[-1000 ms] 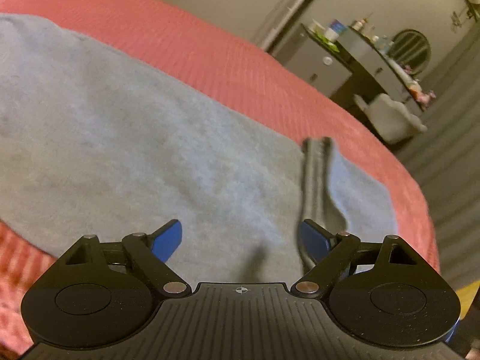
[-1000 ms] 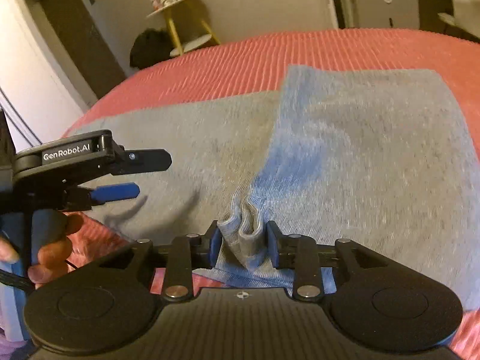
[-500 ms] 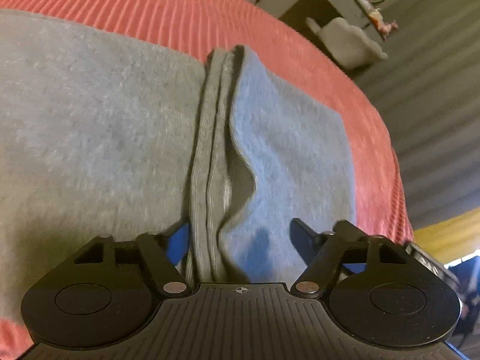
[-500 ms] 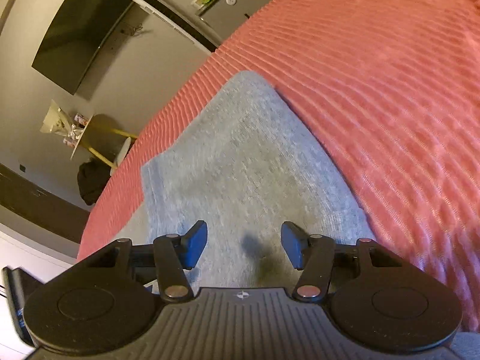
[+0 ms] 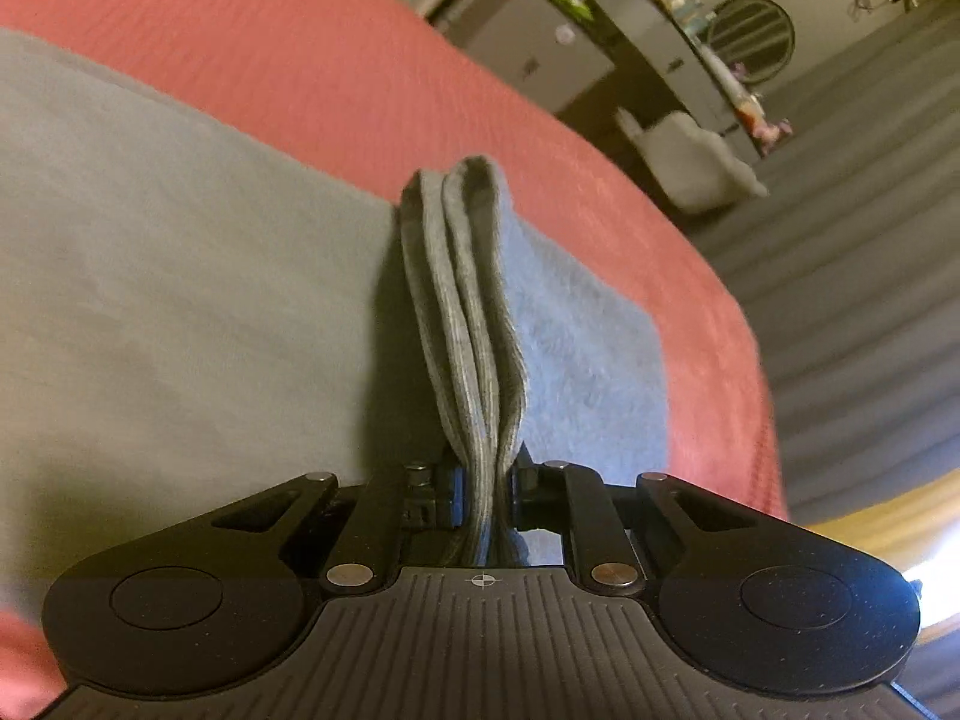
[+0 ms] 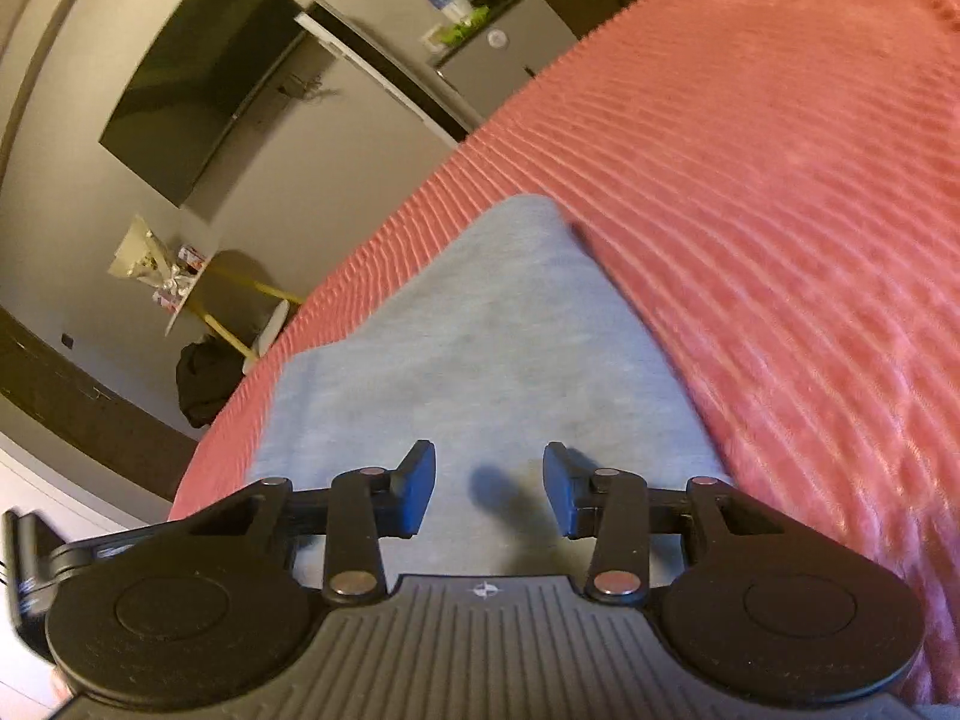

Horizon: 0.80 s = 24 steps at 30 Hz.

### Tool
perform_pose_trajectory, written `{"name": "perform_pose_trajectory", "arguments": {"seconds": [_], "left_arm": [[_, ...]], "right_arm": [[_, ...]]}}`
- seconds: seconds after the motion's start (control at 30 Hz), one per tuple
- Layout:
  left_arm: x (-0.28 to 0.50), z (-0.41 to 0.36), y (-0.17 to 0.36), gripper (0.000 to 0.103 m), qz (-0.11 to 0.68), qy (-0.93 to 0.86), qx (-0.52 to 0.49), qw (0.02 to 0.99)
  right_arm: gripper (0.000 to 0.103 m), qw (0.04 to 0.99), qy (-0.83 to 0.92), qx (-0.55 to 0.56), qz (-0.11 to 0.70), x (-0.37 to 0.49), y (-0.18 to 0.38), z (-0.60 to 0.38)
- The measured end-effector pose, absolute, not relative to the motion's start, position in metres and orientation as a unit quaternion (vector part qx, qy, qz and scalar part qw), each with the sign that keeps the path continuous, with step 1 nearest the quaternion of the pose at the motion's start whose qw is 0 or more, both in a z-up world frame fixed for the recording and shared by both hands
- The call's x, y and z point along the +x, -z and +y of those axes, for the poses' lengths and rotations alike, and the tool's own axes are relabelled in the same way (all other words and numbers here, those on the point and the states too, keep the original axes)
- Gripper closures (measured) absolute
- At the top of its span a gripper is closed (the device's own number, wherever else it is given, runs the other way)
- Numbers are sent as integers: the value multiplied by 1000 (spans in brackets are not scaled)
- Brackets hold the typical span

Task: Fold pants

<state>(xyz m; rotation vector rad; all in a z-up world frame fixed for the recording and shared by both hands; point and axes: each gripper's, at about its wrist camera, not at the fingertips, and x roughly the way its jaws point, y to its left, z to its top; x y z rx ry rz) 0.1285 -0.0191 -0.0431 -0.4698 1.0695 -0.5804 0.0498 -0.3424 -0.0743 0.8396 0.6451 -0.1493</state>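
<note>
Since 1 second ago, left tool (image 5: 486, 480) is clamping the pants' (image 5: 180, 312) ribbed hem (image 5: 468, 312); right tool (image 6: 487, 489) is closing, empty, over pants on the bed (image 6: 780, 180).

Bed with ribbed coral-red cover (image 5: 336, 66), carrying grey-blue pants (image 5: 180, 312) spread flat near its right edge; their ribbed band (image 5: 462, 312) stands bunched upward.
</note>
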Motion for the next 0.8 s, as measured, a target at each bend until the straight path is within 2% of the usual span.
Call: {"name": "perform_pose_trajectory", "arguments": {"seconds": [0.13, 0.27, 0.3, 0.33, 0.37, 0.4, 0.63, 0.67, 0.7, 0.77, 0.8], "left_arm": [[121, 4, 57, 86, 500, 243, -160, 816], [128, 7, 65, 76, 507, 233, -184, 809], [130, 6, 64, 67, 505, 235, -188, 809], [132, 5, 65, 63, 503, 243, -192, 807], [133, 3, 65, 59, 502, 247, -191, 807], [137, -2, 65, 59, 504, 245, -185, 807], [184, -21, 69, 60, 519, 235, -212, 794], [191, -24, 71, 69, 527, 232, -214, 789], [197, -27, 72, 84, 531, 230, -213, 788], [203, -30, 63, 86, 526, 239, -210, 789], [199, -29, 53, 86, 499, 256, -202, 803]], "right_arm": [[62, 864, 47, 386, 320, 58, 74, -334], [62, 859, 43, 375, 346, 68, 78, -326], [66, 860, 44, 373, 346, 68, 78, -325], [69, 861, 44, 371, 345, 68, 77, -324], [78, 864, 44, 367, 343, 67, 76, -323], [80, 867, 44, 358, 343, 65, 75, -320], [81, 872, 50, 314, 374, 78, 81, -306], [81, 873, 52, 313, 372, 79, 83, -307], [81, 873, 55, 312, 370, 80, 84, -307], [81, 874, 55, 315, 365, 81, 86, -307], [81, 875, 55, 319, 361, 80, 86, -309]]}}
